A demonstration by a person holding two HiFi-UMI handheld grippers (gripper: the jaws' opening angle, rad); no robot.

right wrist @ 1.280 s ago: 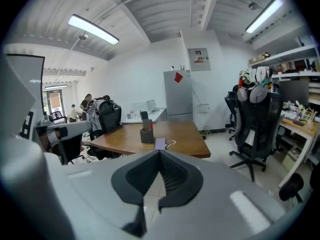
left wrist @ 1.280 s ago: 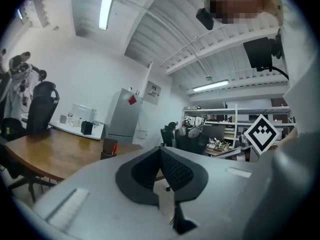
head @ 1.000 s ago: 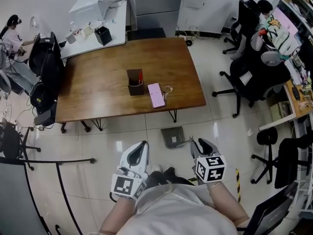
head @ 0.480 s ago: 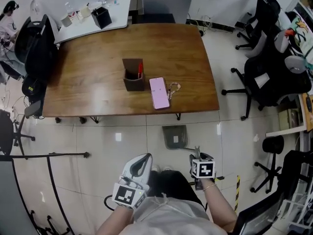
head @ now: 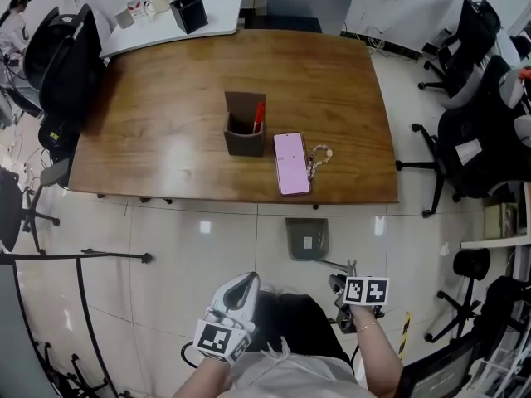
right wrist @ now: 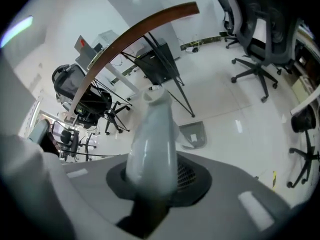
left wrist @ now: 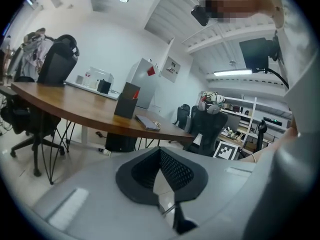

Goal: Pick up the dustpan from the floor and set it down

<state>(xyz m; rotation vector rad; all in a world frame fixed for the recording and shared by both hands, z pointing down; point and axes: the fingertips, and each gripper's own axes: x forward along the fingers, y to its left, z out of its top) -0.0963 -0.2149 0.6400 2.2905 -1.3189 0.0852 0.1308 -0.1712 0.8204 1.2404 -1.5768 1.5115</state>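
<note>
Left gripper (head: 245,279) hangs clenched with nothing in it, low over the floor (head: 199,251) beside the person's legs. Beyond it the desk (head: 158,139) carries a pen box (head: 244,133), then a pink phone (head: 292,175) and a key chain (head: 319,157). The grey dustpan (head: 307,239) lies on the floor just off the desk's near edge. Right gripper (head: 343,287) points down near it, its jaws closing on a white handle (right wrist: 152,144) clamped between them.
</note>
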